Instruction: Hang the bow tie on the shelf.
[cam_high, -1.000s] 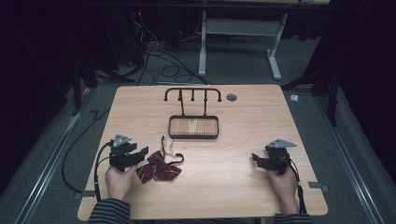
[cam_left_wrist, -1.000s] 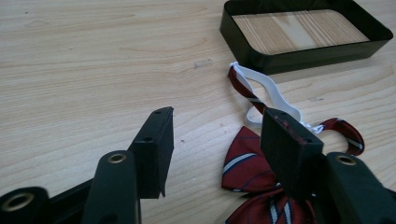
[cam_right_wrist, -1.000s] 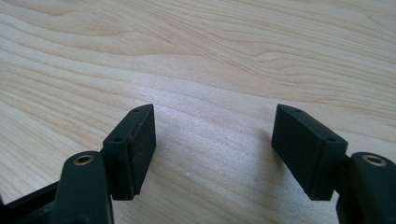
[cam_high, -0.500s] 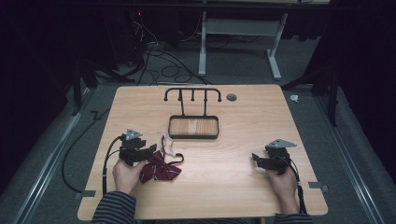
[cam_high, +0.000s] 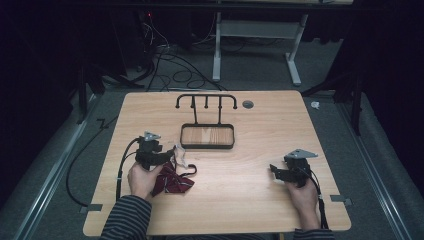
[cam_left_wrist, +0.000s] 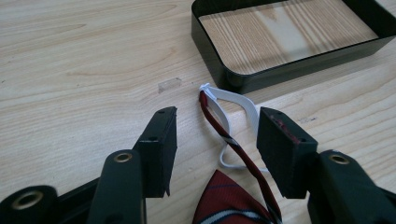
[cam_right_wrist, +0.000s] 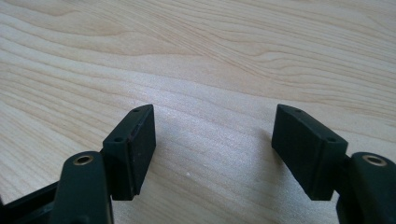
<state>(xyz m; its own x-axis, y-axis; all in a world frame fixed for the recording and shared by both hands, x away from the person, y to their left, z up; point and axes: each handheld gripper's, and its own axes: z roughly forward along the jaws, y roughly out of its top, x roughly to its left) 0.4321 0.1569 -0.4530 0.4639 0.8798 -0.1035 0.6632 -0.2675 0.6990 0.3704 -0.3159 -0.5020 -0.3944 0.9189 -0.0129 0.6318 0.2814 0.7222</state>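
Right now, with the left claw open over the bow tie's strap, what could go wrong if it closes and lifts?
1. The left claw straddles the thin white strap and the red band; closing may pinch just one, or miss.
2. The strap's end lies close to the black tray, so pushing forward could bump it.
3. The bow tie lies loose and may dangle when lifted; the right claw is open, far away.
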